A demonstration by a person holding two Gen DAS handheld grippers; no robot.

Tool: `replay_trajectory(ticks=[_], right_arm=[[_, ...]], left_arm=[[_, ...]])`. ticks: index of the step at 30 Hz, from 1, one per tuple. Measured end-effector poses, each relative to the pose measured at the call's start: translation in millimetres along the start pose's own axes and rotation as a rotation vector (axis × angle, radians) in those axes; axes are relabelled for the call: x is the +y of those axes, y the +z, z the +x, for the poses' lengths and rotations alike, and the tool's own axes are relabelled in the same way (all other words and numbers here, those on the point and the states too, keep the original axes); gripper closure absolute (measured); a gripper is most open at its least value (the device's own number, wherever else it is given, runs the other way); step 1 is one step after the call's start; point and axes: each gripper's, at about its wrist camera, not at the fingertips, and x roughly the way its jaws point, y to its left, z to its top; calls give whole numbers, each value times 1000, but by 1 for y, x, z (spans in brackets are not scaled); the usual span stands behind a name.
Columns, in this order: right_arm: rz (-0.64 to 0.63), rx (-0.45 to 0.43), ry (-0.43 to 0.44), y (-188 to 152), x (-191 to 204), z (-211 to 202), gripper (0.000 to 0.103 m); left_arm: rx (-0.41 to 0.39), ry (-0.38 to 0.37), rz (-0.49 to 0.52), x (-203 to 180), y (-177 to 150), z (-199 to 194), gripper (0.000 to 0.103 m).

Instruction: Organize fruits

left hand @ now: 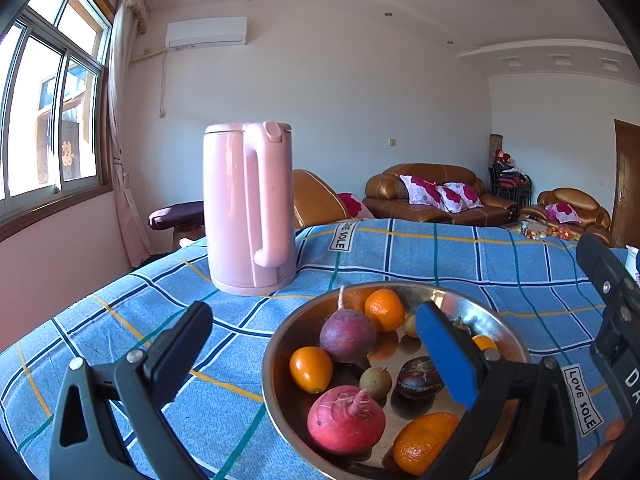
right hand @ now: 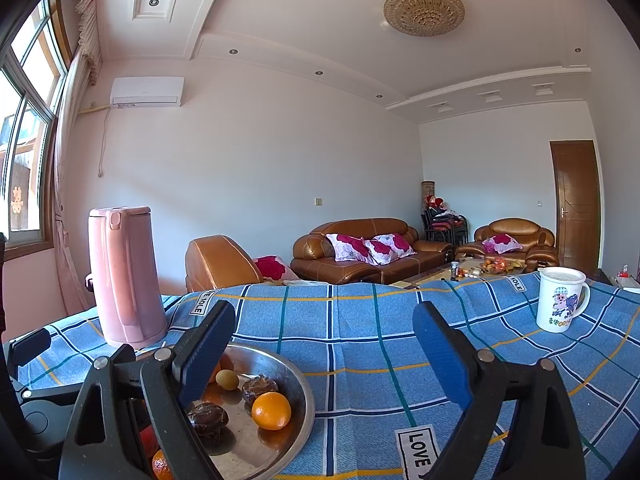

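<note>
Both my tongs hang wide apart, gripping nothing, over the fruit bowl.

Left view: left gripper [left hand: 316,344] straddles the steel bowl [left hand: 280,332]; I'd straddle the red radish [left hand: 346,420] squarely. Right view: right gripper [right hand: 324,340] stands empty beside the orange [right hand: 272,410]; the dark fruit's kind is unclear.

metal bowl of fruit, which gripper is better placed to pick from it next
Left, probably. The left gripper stands open right over the round metal bowl, one finger above the fruit. The right gripper, also open, faces mostly bare blue checked cloth, with the bowl off to its left.
</note>
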Motion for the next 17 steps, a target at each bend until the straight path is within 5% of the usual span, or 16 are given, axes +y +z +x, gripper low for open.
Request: replay_trajectory(ticks=[17], right_arm=[[4, 22, -6, -1, -1, 3, 11]], left_arm=[[13, -16, 10, -2, 1, 5, 0]])
